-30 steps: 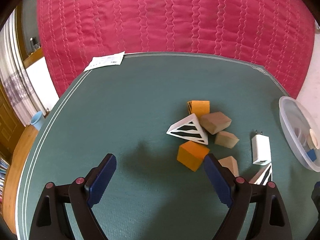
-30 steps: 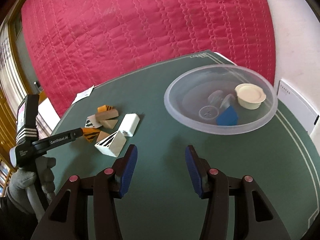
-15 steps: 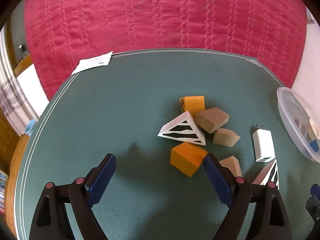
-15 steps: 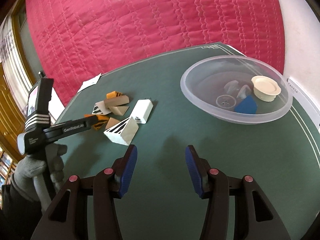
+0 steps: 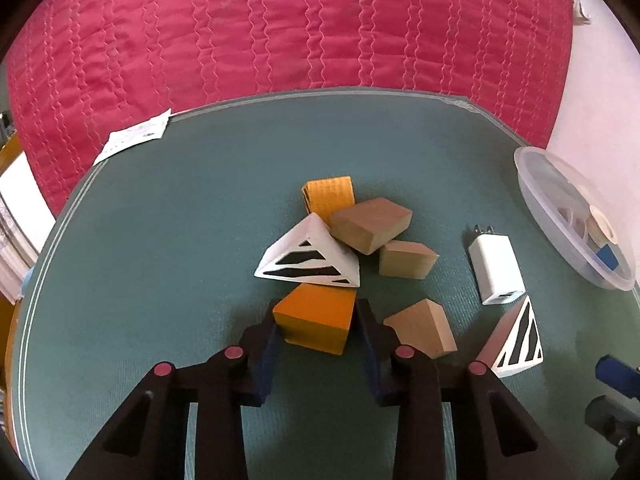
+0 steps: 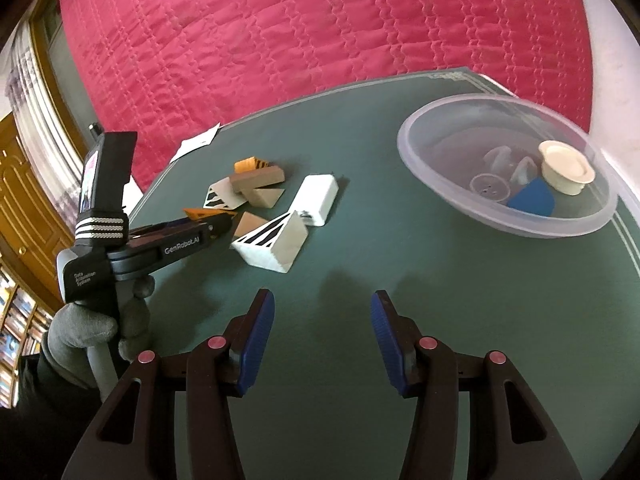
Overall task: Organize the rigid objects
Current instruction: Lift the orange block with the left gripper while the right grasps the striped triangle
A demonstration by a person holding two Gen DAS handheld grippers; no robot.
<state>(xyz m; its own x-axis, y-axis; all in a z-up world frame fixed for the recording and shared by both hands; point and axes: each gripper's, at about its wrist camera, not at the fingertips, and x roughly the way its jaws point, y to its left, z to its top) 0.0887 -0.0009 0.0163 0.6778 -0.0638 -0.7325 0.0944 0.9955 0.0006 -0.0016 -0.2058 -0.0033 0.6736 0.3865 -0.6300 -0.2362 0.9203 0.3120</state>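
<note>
My left gripper (image 5: 316, 322) is closing on the orange block (image 5: 318, 318), a smooth painted wedge near the middle of the green mat (image 5: 160, 240); its pads touch both sides. Its long side runs across, between the pads. A striped white wedge (image 5: 310, 262) leans on its far edge. Plain wood blocks (image 5: 372, 224) sit behind. My right gripper (image 6: 322, 322) hangs open over bare mat. The clear bowl (image 6: 440, 184) sits by the right edge, its small things blurry.
</note>
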